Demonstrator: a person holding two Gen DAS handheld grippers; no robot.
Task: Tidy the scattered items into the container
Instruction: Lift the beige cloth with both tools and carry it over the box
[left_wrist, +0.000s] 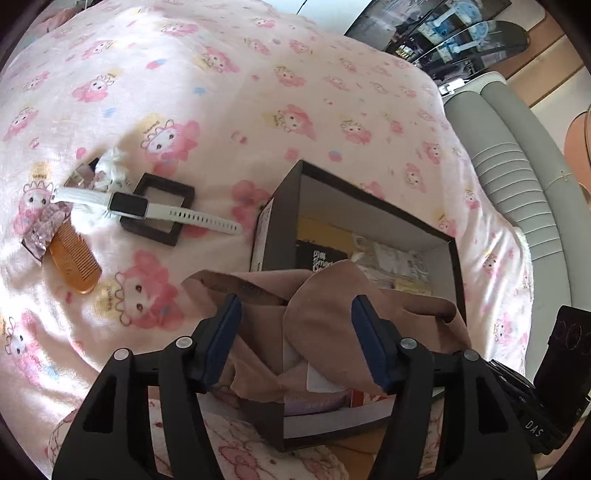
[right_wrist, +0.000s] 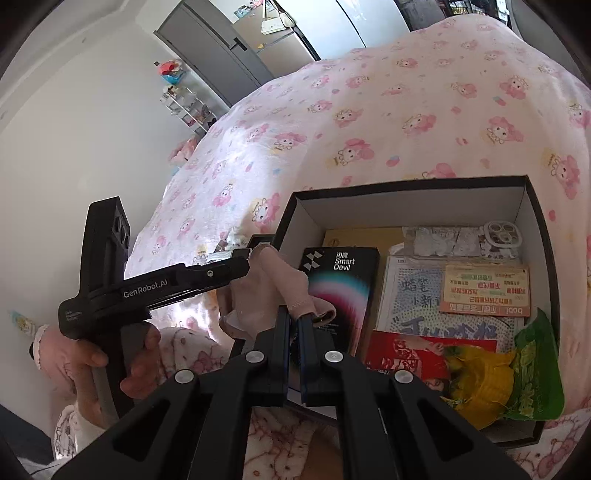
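Hidden: the near wall of the box (left_wrist: 369, 206) lies behind the sock (left_wrist: 332, 302); the small items under the watch (left_wrist: 129, 205) are hard to make out.
Sock: tan-pink, thin, crumpled, draped over the box's near-left corner between both sets of jaws.
Left gripper (left_wrist: 295, 339): jaws wide apart, sock fabric slack between them; whether the pads touch it I cannot tell.
Right gripper (right_wrist: 293, 325): jaws nearly closed, pinching the sock's (right_wrist: 273, 288) edge.
Box: black outside, white inside, ahead of the jaws, holding packets and booklets.
Comb (left_wrist: 75, 260): amber, far left of the left jaws.
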